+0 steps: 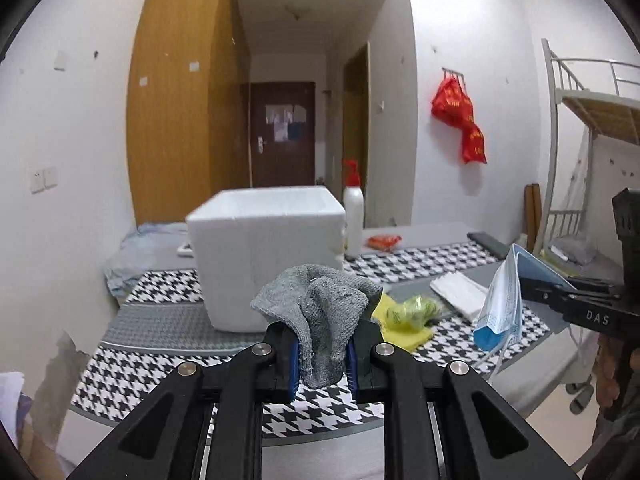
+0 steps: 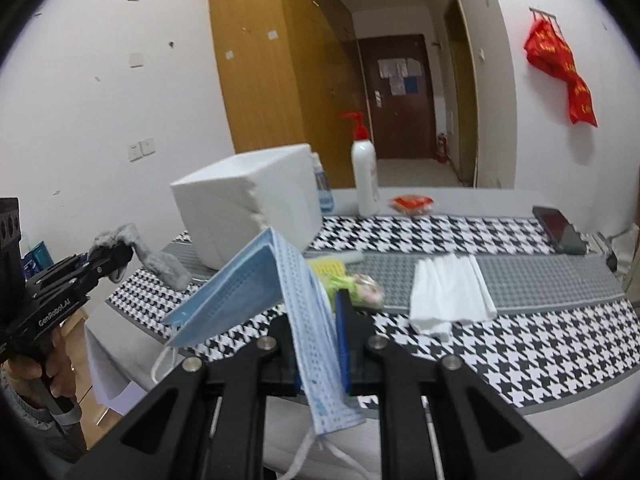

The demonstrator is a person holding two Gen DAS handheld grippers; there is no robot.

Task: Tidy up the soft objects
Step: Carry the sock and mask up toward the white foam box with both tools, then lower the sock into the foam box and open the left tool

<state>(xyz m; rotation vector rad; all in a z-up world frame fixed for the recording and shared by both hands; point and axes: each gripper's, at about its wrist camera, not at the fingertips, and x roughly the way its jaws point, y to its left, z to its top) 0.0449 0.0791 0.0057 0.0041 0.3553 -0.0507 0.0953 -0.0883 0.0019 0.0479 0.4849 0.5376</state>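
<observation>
My left gripper (image 1: 320,344) is shut on a grey knitted cloth (image 1: 320,312) that droops over and between its blue pads, held up above the table in front of the white foam box (image 1: 260,256). From the right wrist view that cloth (image 2: 160,264) dangles from the left gripper (image 2: 116,258) at the far left. My right gripper (image 2: 320,320) is shut on a blue face mask (image 2: 256,288), which hangs folded with its ear loops trailing below. The mask (image 1: 500,304) also shows at the right of the left wrist view, pinched by the right gripper (image 1: 524,284).
On the houndstooth tablecloth (image 2: 500,344) lie folded white tissues (image 2: 448,292), a yellow cloth (image 1: 404,332) with a green-yellow soft item (image 1: 416,310) on it, a red packet (image 2: 412,203) and a dark phone (image 2: 560,230). A white pump bottle (image 2: 365,180) stands behind the box. A bunk bed (image 1: 592,120) stands right.
</observation>
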